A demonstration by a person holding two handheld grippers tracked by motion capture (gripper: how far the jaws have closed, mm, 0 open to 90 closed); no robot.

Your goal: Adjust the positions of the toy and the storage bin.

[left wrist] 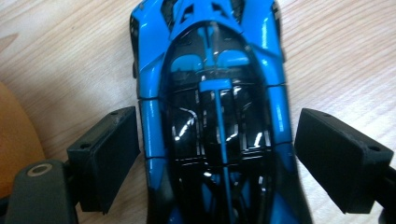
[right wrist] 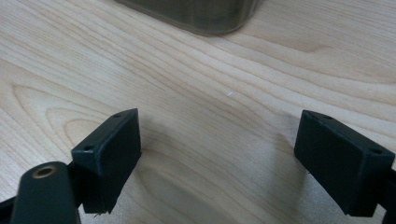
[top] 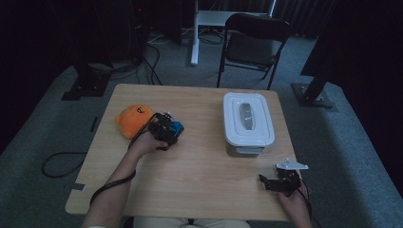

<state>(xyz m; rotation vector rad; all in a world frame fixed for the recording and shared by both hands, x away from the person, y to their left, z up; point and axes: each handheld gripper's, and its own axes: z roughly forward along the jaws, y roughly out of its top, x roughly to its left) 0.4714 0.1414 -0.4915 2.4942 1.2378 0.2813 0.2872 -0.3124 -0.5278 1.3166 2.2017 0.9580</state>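
A blue and black toy car (left wrist: 215,70) stands on the wooden table (top: 199,166), left of centre. My left gripper (top: 164,130) is down over it. In the left gripper view, my left gripper (left wrist: 218,116) straddles the car's middle; the left pad lies right at the car's side, and a thin sliver of table shows before the right pad. My right gripper (top: 267,181) rests near the table's front right corner. In the right gripper view, my right gripper (right wrist: 217,121) is open over bare wood with nothing between its pads.
An orange plush (top: 134,119) lies just left of the car (top: 177,127). A white lidded box (top: 248,122) stands at the right, its base (right wrist: 196,14) ahead of my right gripper. A folding chair (top: 254,42) stands beyond the table's far edge.
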